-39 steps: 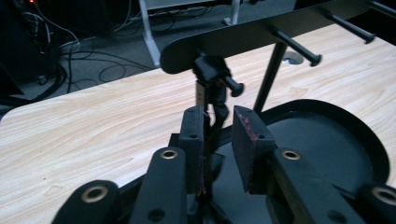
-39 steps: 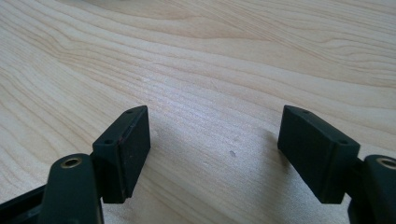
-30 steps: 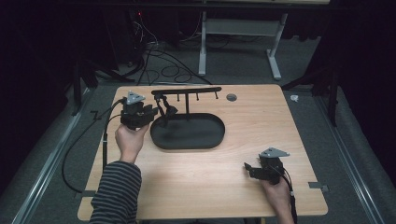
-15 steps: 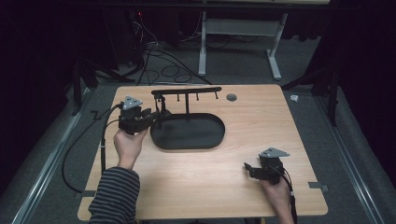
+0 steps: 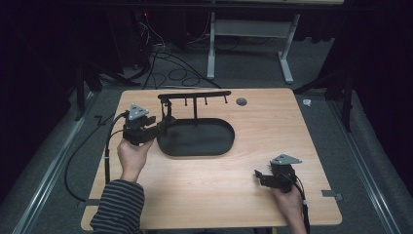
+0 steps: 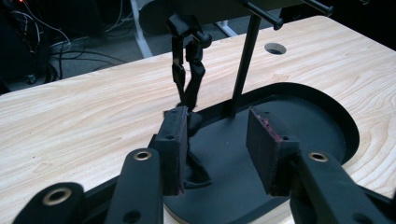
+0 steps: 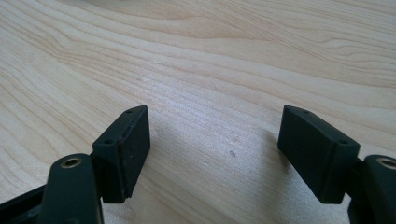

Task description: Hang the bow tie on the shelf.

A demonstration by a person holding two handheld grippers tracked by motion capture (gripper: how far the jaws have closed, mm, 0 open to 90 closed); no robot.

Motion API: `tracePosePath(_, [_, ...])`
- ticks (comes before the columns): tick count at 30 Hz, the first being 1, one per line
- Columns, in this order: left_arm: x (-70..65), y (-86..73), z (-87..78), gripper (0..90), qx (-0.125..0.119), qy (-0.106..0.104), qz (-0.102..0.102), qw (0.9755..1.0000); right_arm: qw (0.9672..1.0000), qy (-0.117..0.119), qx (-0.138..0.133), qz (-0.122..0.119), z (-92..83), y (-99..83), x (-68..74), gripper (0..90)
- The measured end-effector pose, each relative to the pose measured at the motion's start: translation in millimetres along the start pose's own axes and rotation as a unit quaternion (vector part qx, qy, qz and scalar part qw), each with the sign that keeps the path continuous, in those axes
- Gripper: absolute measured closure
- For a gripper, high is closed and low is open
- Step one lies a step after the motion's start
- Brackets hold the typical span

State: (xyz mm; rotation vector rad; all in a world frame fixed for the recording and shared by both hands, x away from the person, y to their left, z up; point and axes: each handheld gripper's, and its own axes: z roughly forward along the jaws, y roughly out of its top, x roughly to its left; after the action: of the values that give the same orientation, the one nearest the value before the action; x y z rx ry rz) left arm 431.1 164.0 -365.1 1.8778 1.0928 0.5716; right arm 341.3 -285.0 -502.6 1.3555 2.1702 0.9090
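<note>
Right gripper [image 5: 265,176] near the counter's [image 5: 272,126] front right corner, resting low over bare wood; its jaws stand wide apart with nothing between them, as the right gripper view shows.

Left gripper [image 5: 158,127] sits at the left end of the tray [image 5: 214,146], toward the counter's left edge. Its jaws have just been opening — a second ago they were closer together around the dark strap, and the hand stood a little nearer the rack. Now the pads are spread, and the strap [image 6: 187,74] hangs from the left-hand peg of the rack [image 5: 195,95], its lower end trailing down beside the left pad [image 6: 173,149] into the tray. Whether that pad touches it I cannot tell; it is not pinched. My reading: the strap has been hung and let go, so the hanging step looks done, and backing the gripper clear without snagging it is what remains.

Materials — counter is pale wood-grain laminate, smooth, with a round cable hole [image 5: 241,102] near the far edge. Tray is a matte black oval with a low raised rim. Rack is a thin black post and crossbar carrying short pegs. Strap is black, limp, in linked segments. Gripper pads are flat, rubbery, rectangular.
</note>
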Motion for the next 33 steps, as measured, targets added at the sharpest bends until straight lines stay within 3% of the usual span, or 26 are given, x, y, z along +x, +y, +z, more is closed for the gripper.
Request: tracePosePath(33, [-3.5,-20.6,-17.3,53.5,-0.004,-0.006,-0.014,0.9999,1.0000,0.000,0.000,0.000,0.0,0.0,0.0,26.6])
